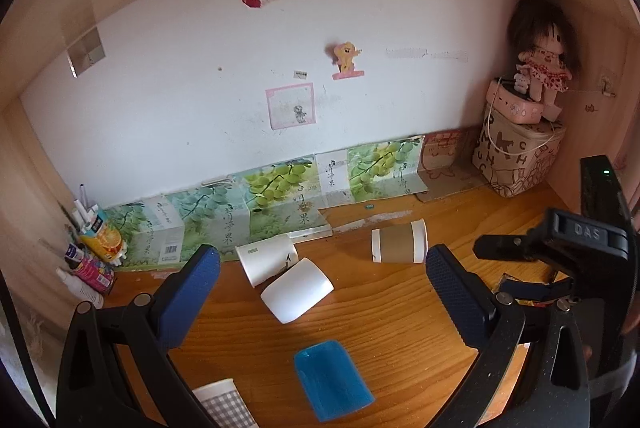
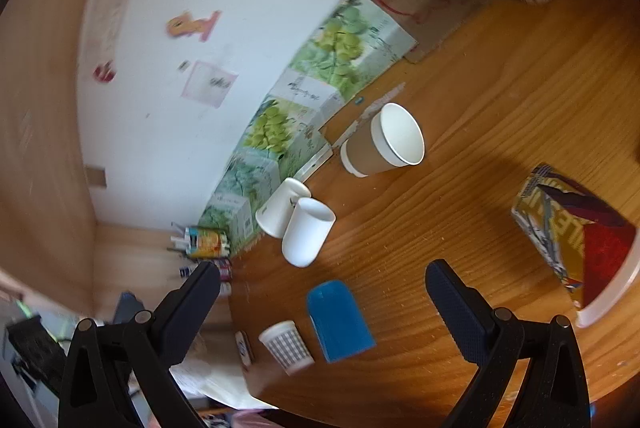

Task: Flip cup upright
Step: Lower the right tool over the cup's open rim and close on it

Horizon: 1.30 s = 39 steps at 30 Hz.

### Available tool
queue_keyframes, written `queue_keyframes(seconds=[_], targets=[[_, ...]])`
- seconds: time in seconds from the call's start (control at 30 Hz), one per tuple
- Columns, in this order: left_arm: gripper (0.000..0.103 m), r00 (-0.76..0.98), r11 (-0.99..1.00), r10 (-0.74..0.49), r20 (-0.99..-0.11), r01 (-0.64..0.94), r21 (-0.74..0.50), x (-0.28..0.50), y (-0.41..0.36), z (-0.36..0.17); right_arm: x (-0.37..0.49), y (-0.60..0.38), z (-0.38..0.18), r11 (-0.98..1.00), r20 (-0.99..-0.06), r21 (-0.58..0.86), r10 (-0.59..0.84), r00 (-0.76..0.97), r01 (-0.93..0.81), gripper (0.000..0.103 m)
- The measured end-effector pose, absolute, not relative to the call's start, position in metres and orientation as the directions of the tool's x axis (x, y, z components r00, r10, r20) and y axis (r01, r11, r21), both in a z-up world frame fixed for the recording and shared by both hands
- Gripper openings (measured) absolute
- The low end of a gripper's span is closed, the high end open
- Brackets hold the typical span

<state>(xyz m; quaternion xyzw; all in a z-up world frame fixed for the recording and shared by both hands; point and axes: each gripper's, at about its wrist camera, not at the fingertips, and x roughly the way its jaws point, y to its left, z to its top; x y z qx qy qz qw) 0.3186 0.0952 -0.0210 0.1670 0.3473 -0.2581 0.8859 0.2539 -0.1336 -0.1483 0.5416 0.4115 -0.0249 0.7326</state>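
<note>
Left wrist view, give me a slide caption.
Open left gripper above a wooden desk with cups lying on their sides, blue cup nearest.

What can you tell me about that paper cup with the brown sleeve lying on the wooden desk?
The white paper cup with the brown cardboard sleeve lies on its side on the wooden desk, near the back by the grape-printed cartons. The sleeve wraps its middle, leaving white bands at the base and the rim. In the right wrist view its open mouth shows a white inside that looks empty. It seems undented. Nothing touches it except the desk; the two white cups lie apart from it, and both grippers are away from it.
</note>
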Motion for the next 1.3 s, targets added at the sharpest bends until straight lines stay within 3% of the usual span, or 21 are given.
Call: queue_keyframes(seconds=[0.57,1.17,1.3], targets=[[0.103,0.443,0.741,-0.329,-0.834,0.668,0.063,0.374,0.068,-0.083,0.325,-0.159,-0.247,0.067,-0.577,0.774,0.484,0.658,0.630,0.103],[0.103,0.281,0.679,-0.374,-0.884,0.732,-0.054,0.411,0.037,-0.135,0.355,-0.170,-0.290,-0.020,-0.595,0.728,0.480,0.645,0.686,0.103],[0.103,0.275,0.672,-0.377,-0.885,0.738,-0.057,0.411,0.034,-0.138,0.360,-0.170,-0.293,-0.017,-0.617,0.703,0.482,0.622,0.711,0.098]])
